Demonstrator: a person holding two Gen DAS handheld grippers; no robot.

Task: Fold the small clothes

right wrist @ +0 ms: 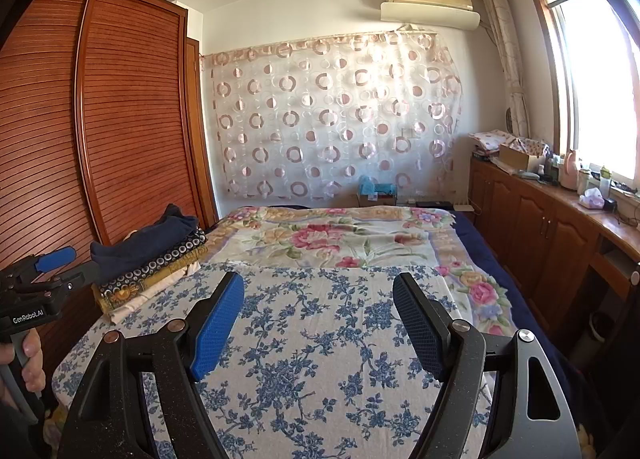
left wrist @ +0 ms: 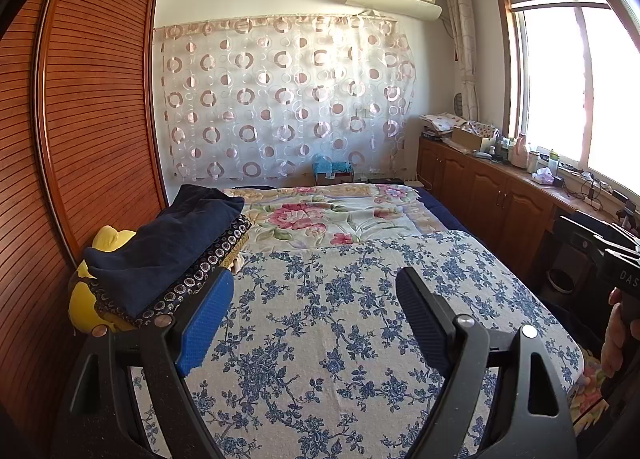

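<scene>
Left of left gripper (left wrist: 316, 291) | folded clothes stack (left wrist: 168, 259); jaws apart, empty

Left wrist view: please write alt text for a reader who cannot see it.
The open left gripper hovers empty over a blue-and-white floral cloth spread on a bed. To its left lies a pile of folded clothes, navy garment on top, beside a slatted wooden wardrobe.

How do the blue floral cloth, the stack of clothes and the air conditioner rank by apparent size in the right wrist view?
1. Blue floral cloth, largest.
2. Stack of clothes.
3. Air conditioner, smallest, though it is farthest from the camera, so its true size is unsure.
</scene>
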